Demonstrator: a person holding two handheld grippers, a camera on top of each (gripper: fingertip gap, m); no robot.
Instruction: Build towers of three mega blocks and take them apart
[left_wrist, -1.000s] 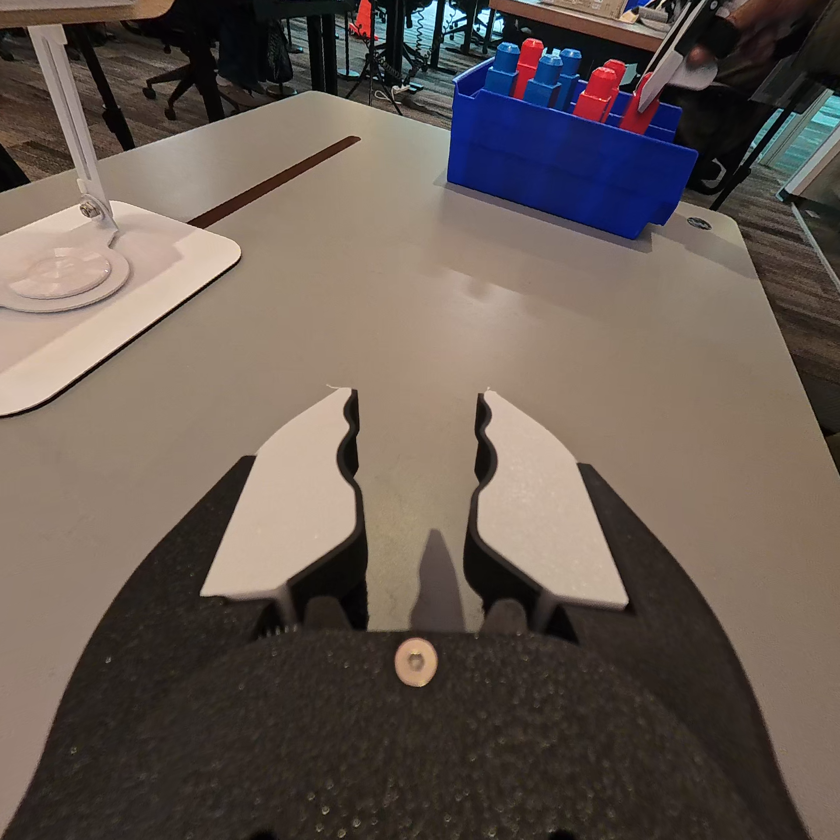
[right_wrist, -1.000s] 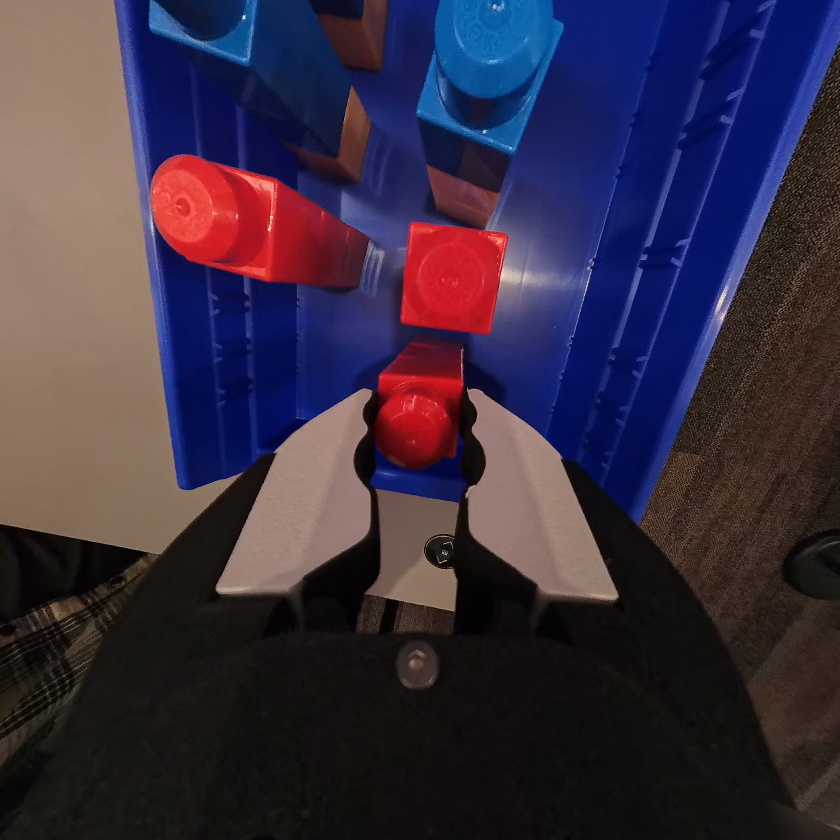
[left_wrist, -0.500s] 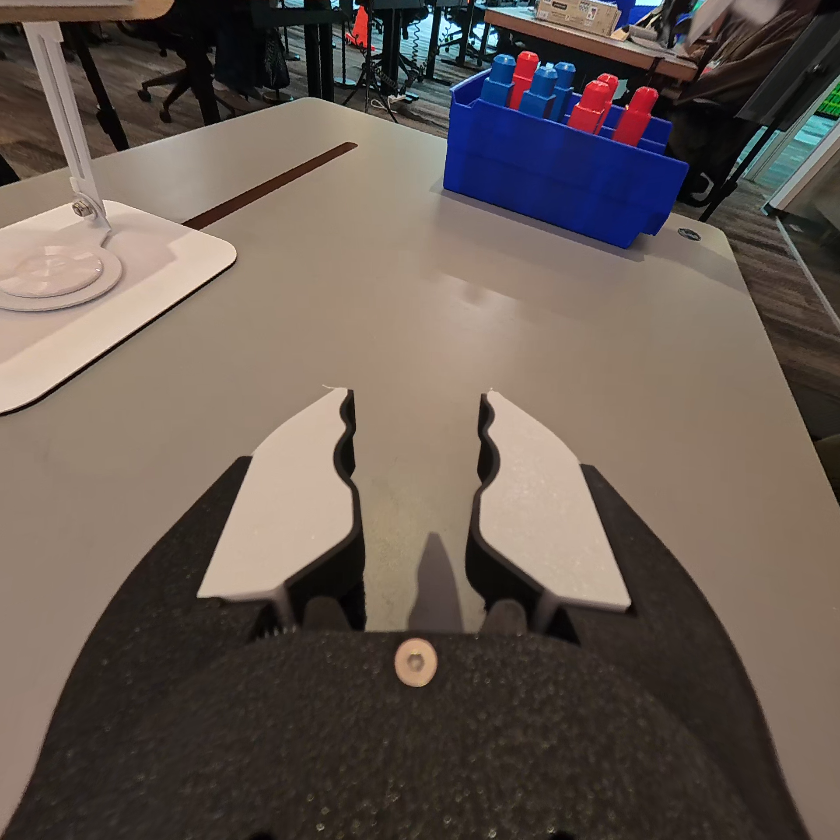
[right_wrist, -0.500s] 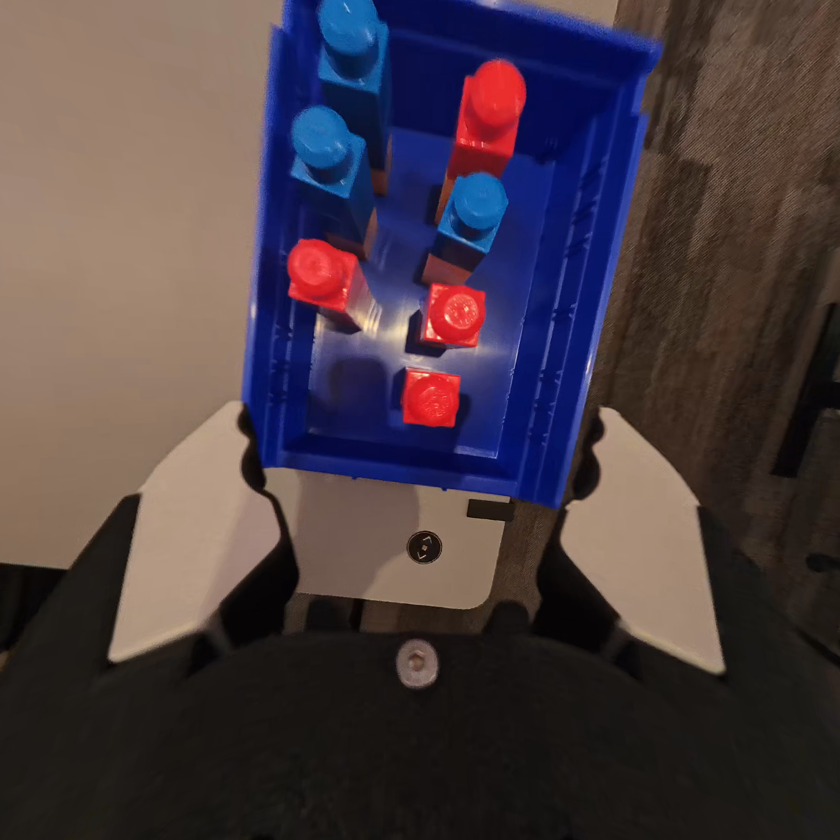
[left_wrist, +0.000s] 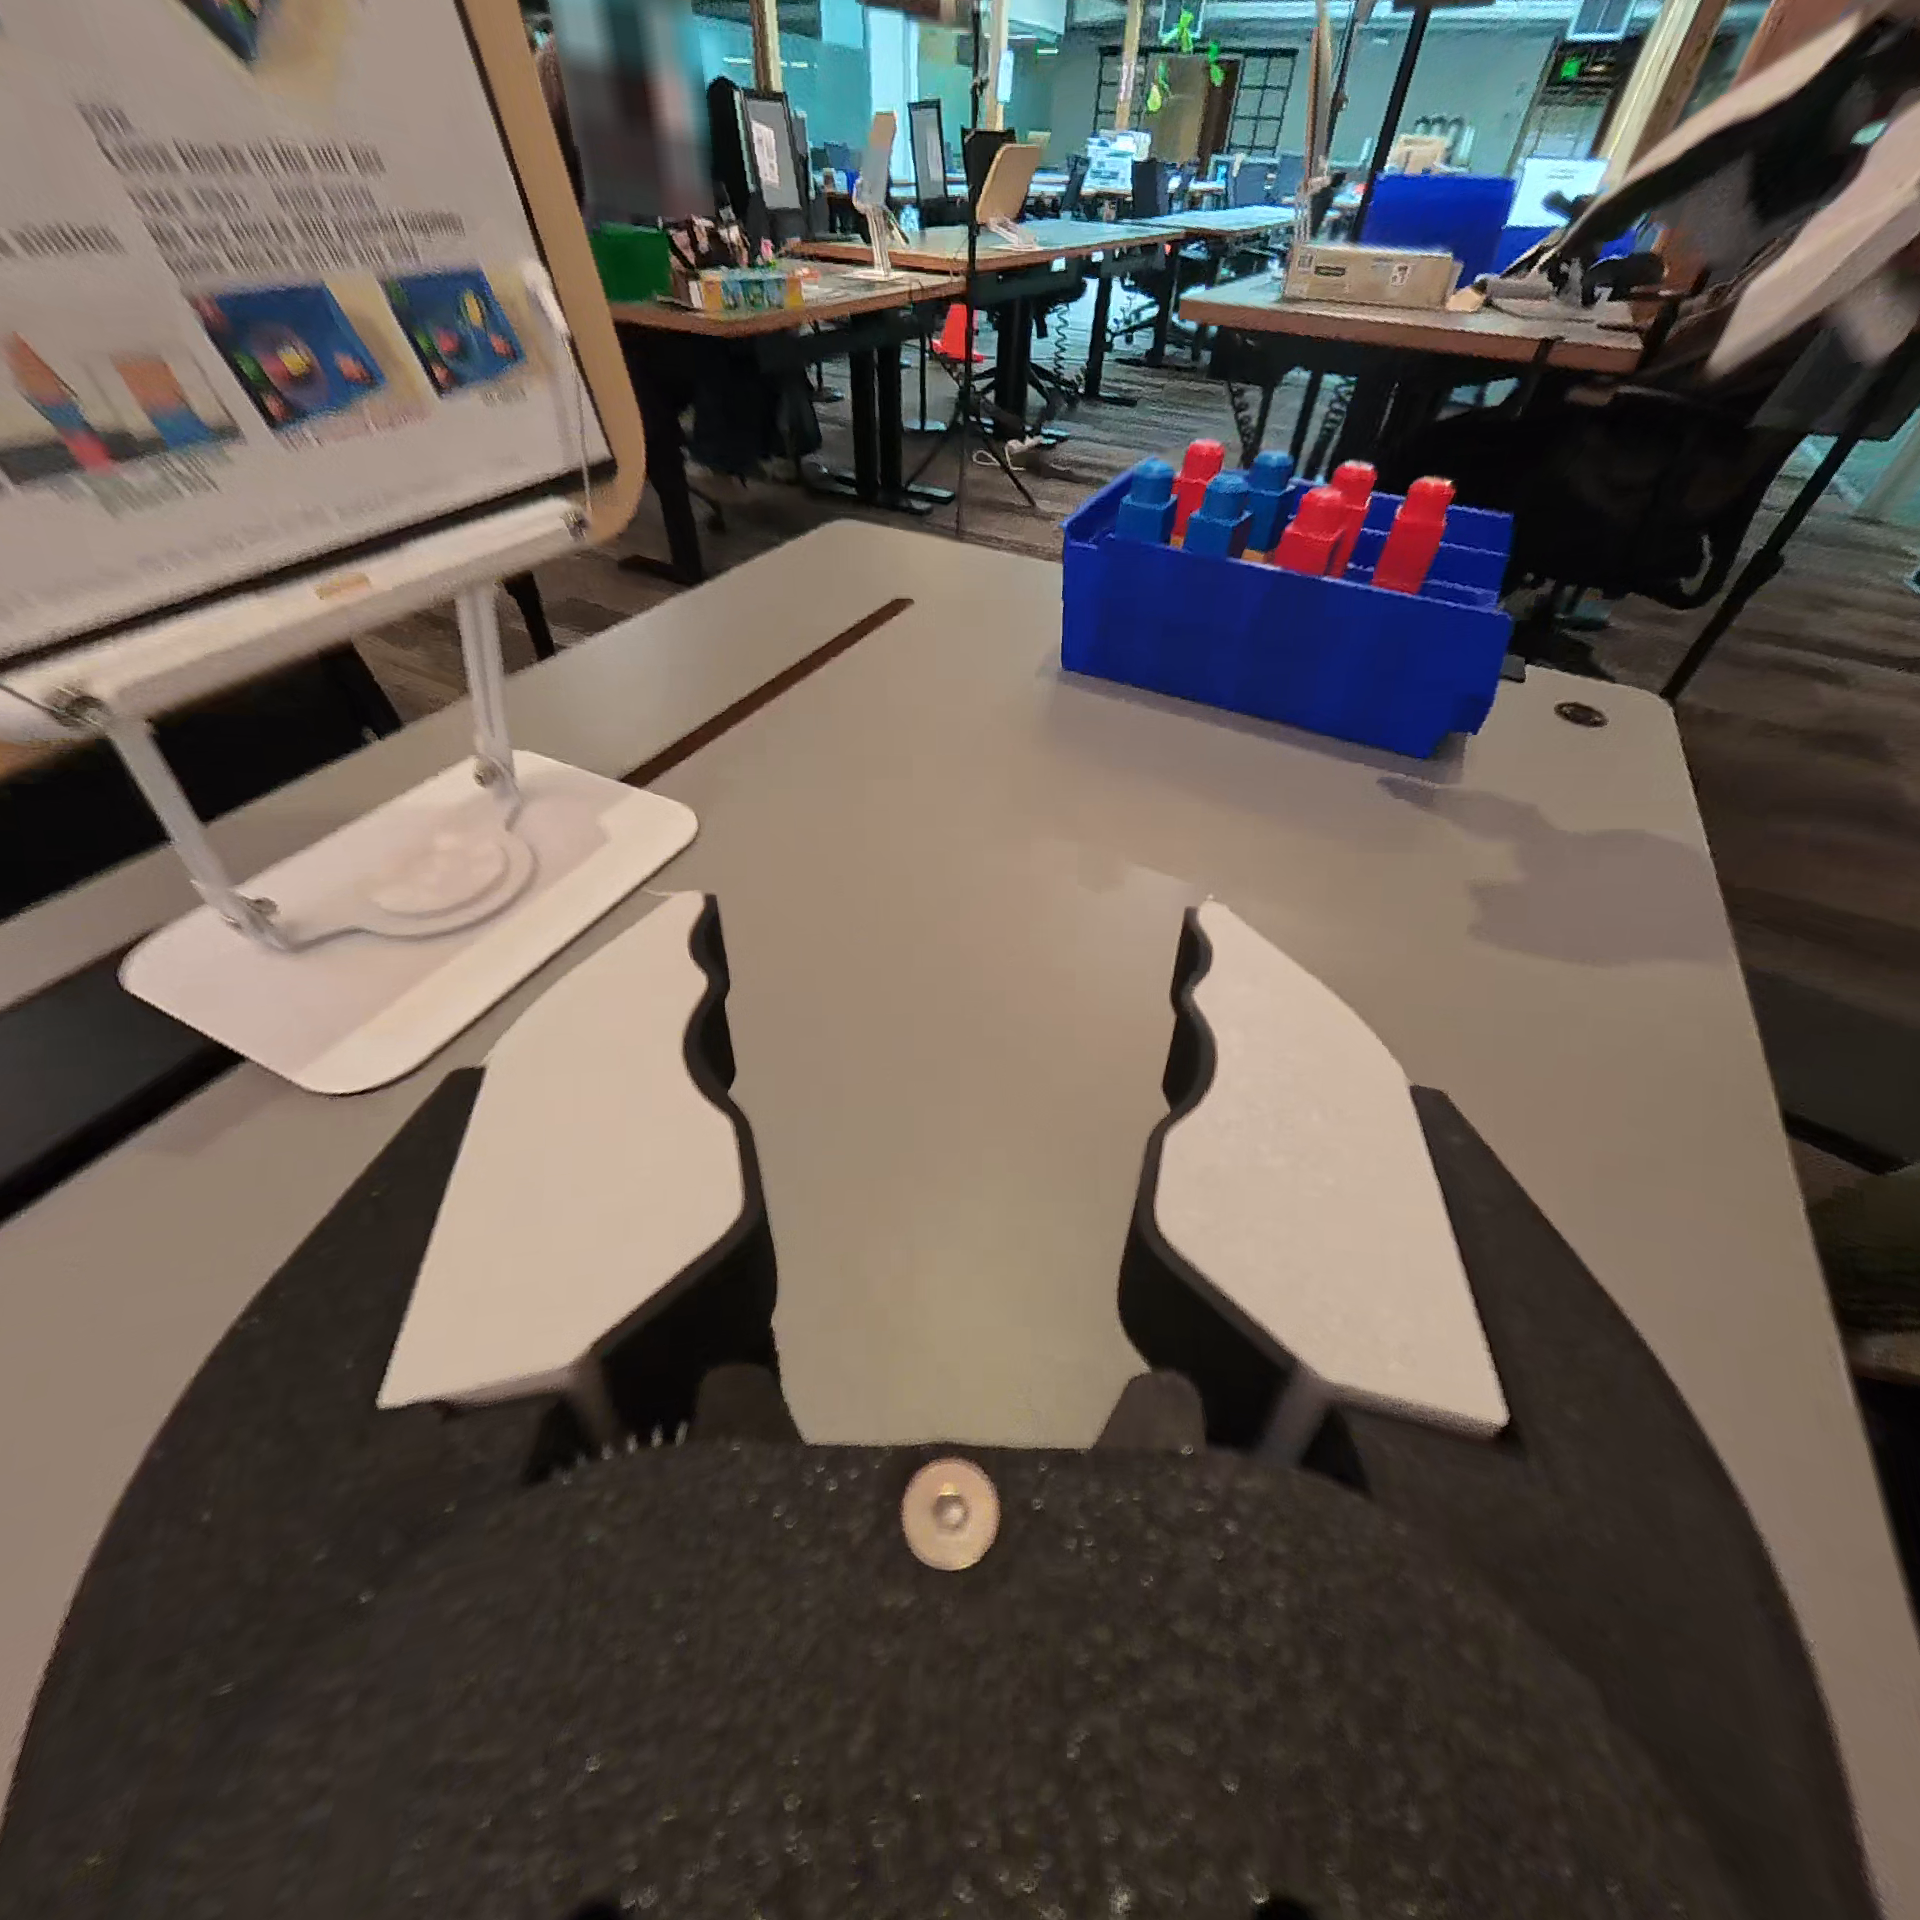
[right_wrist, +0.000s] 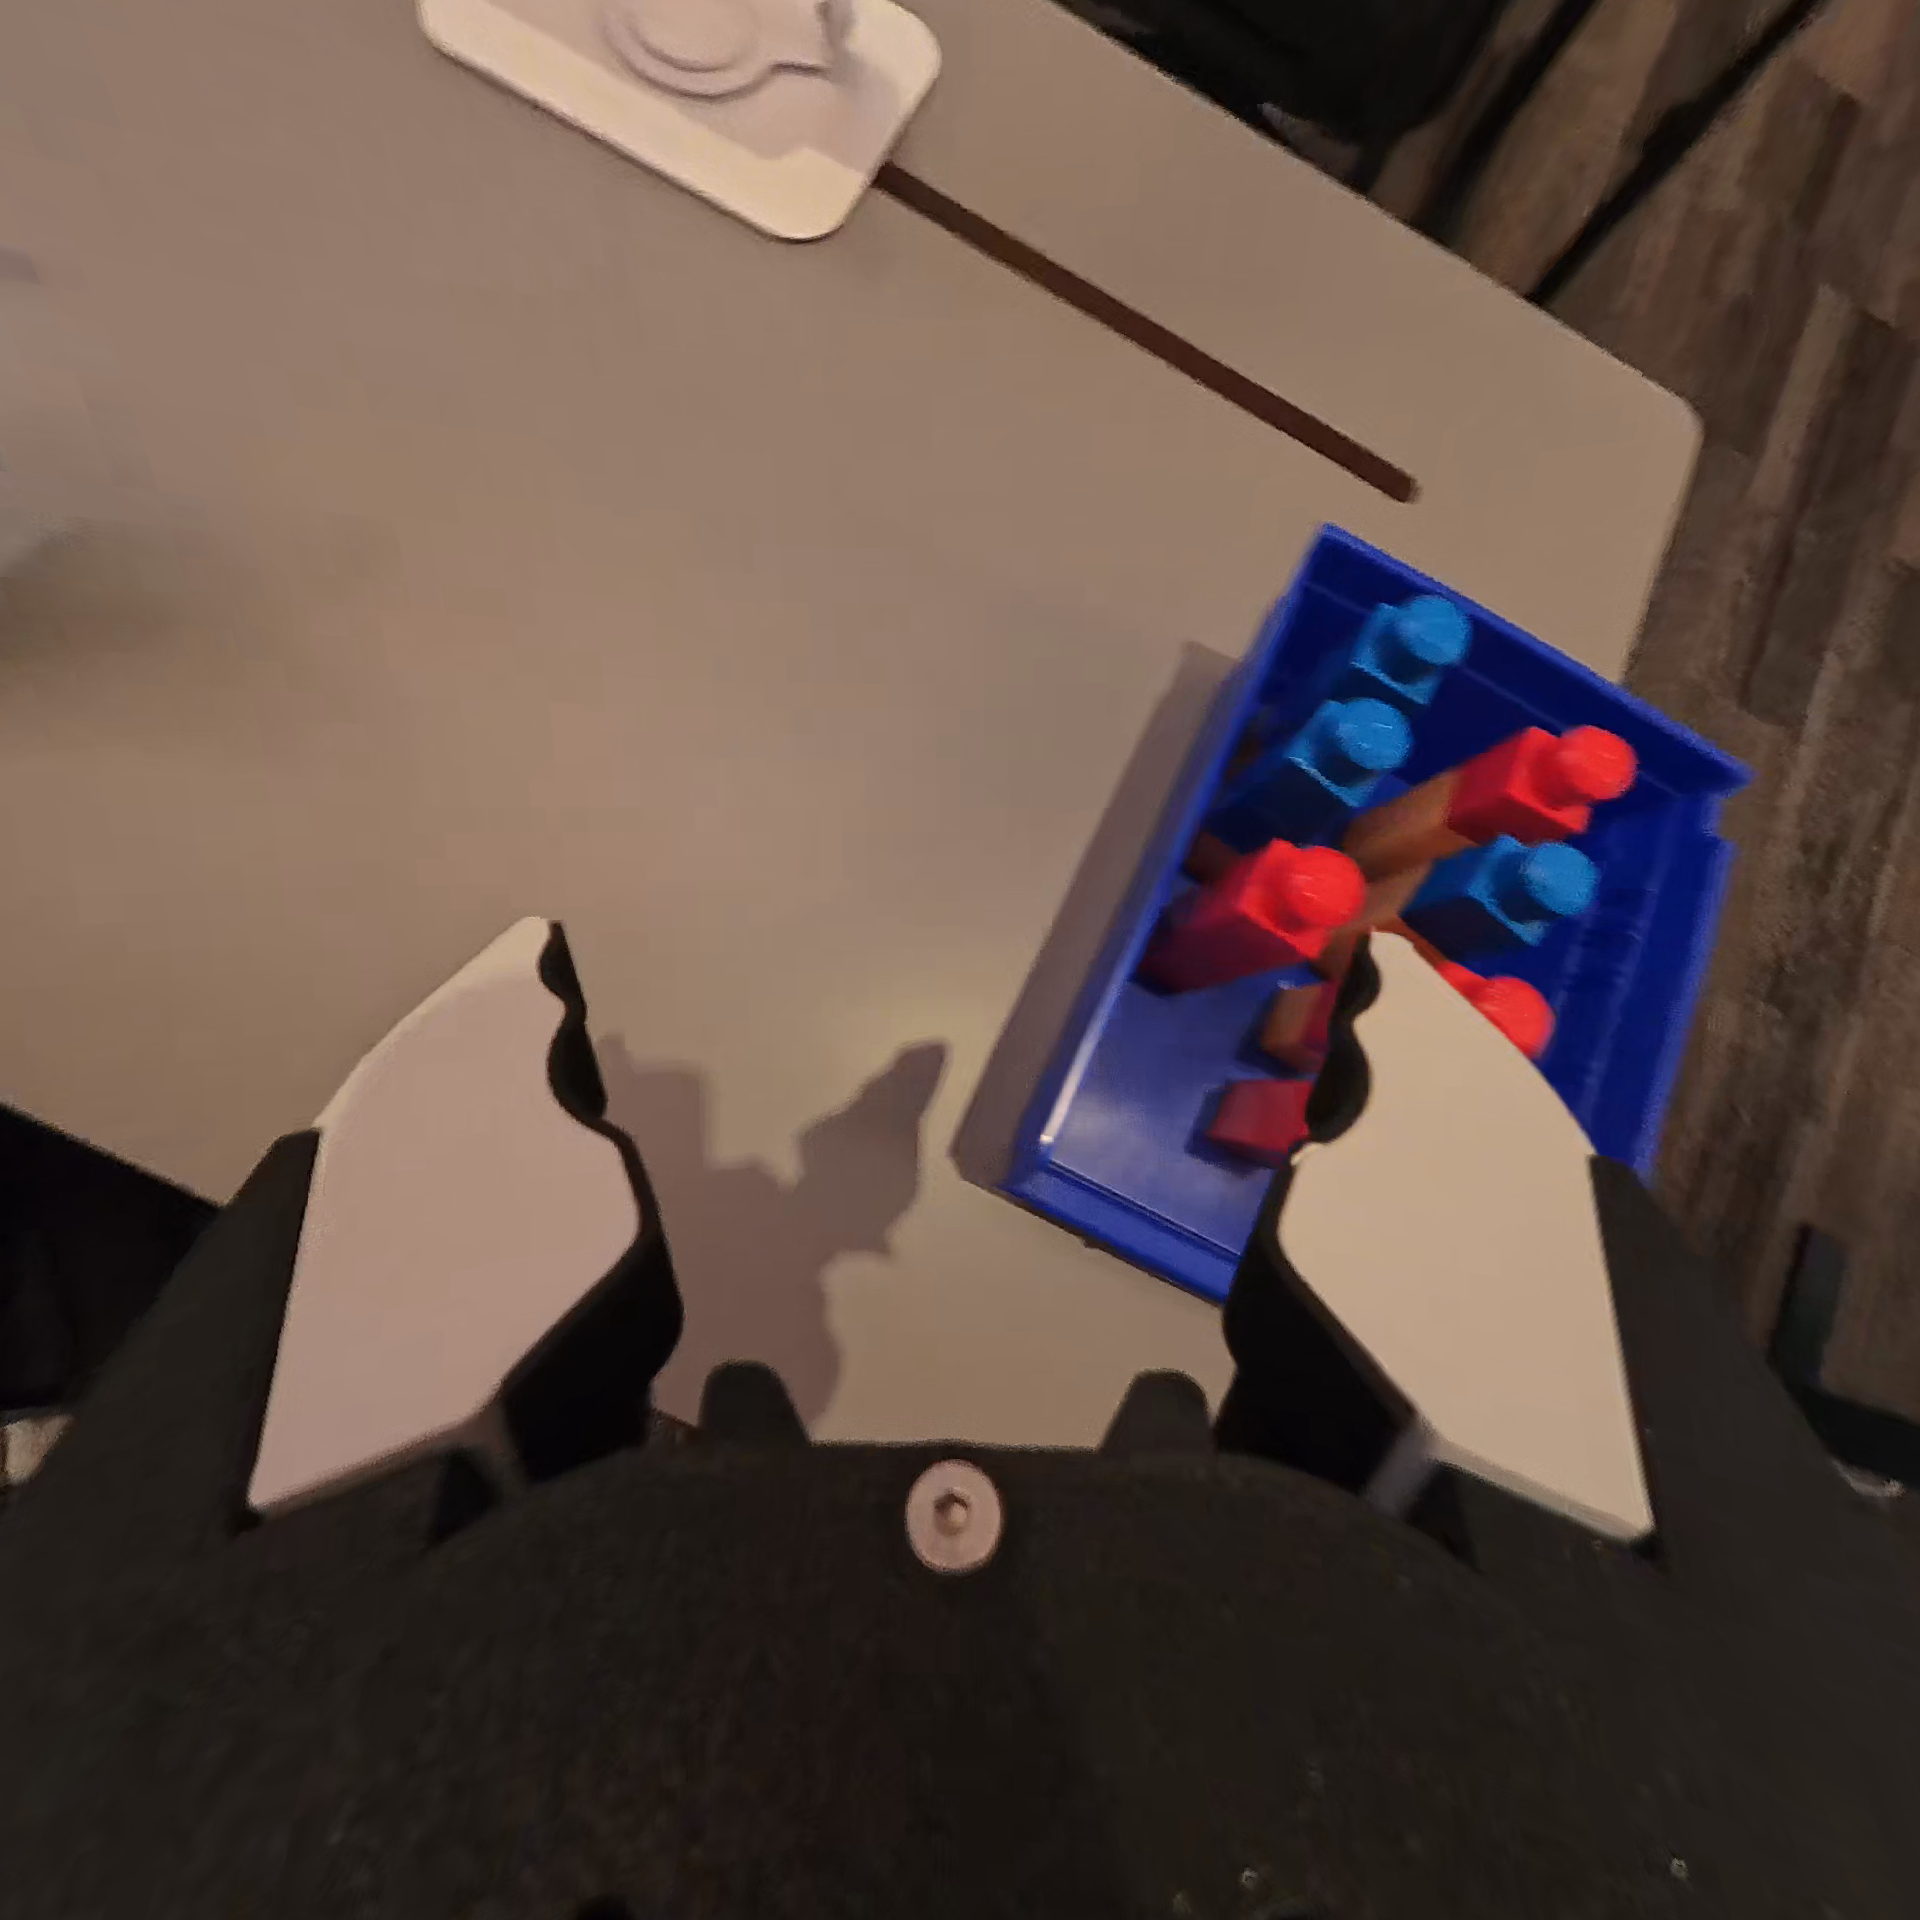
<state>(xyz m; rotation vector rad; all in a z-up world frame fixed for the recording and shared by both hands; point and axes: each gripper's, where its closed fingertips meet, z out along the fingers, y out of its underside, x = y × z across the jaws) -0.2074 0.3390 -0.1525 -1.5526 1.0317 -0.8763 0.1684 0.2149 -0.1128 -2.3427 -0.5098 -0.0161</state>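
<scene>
A blue bin (left_wrist: 1268, 644) stands at the far right of the grey table (left_wrist: 935, 831) and holds several upright towers of red and blue blocks (left_wrist: 1320, 525). My left gripper (left_wrist: 951, 914) is open and empty, above the near part of the table, well short of the bin. My right gripper (right_wrist: 956, 935) is wide open and empty, high above the table beside the bin (right_wrist: 1101, 1101); its right finger covers part of the bin. The red and blue towers (right_wrist: 1309, 904) show from above. The right gripper also shows blurred in the left wrist view (left_wrist: 1766, 177), top right.
A white stand (left_wrist: 416, 914) holding an instruction board (left_wrist: 260, 260) sits at the left of the table; its base shows in the right wrist view (right_wrist: 707, 94). A dark slot (left_wrist: 769, 686) runs along the table. Desks and chairs fill the room beyond.
My right gripper let go of the red tower in the bin, opened wide, rose and swung left over the table. My left gripper opened wider and tilted up.
</scene>
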